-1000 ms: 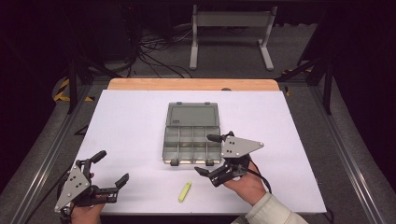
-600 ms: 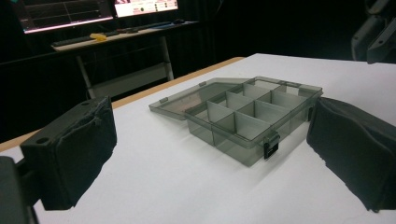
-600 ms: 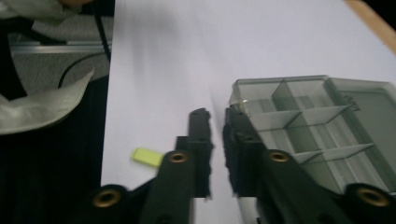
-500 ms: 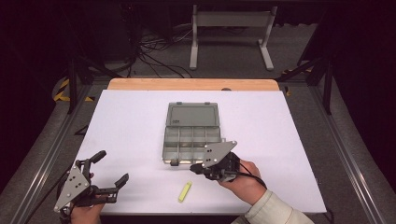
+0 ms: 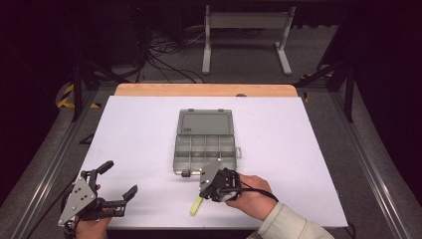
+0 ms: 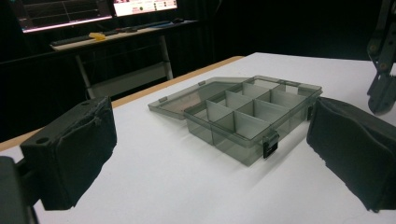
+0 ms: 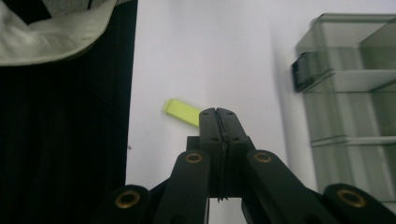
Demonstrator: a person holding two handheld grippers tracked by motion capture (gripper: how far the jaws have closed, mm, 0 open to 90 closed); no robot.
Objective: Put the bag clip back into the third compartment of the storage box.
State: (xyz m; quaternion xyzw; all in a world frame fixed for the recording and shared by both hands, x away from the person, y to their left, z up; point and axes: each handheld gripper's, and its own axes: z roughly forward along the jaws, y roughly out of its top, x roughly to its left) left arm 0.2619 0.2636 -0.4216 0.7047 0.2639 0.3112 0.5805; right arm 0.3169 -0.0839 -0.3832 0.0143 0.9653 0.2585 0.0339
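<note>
Here, one box (image 5: pixel 205 141), one yellow stick (image 5: pixel 196 206); left claw (image 5: pixel 120 178) spread, right claw (image 7: pixel 217 113) closed empty.

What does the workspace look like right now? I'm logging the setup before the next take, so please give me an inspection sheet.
Surface: white table with a wooden strip along its far edge.
Job's things: grey compartment box at centre, lid open and lying flat behind it, compartments look empty; yellow-green strip lying flat near the front edge.
Clutter: nothing seen.
Grippers: left hand-held gripper at the front left corner, jaws wide apart, holding nothing; right hand-held gripper above the strip, jaws pressed together, nothing between them.
Cables: a black cable runs over the right hand; loose cables on the floor beyond the table.
Surroundings: dark room, white metal stand behind, lit screens in the left gripper view.
</note>
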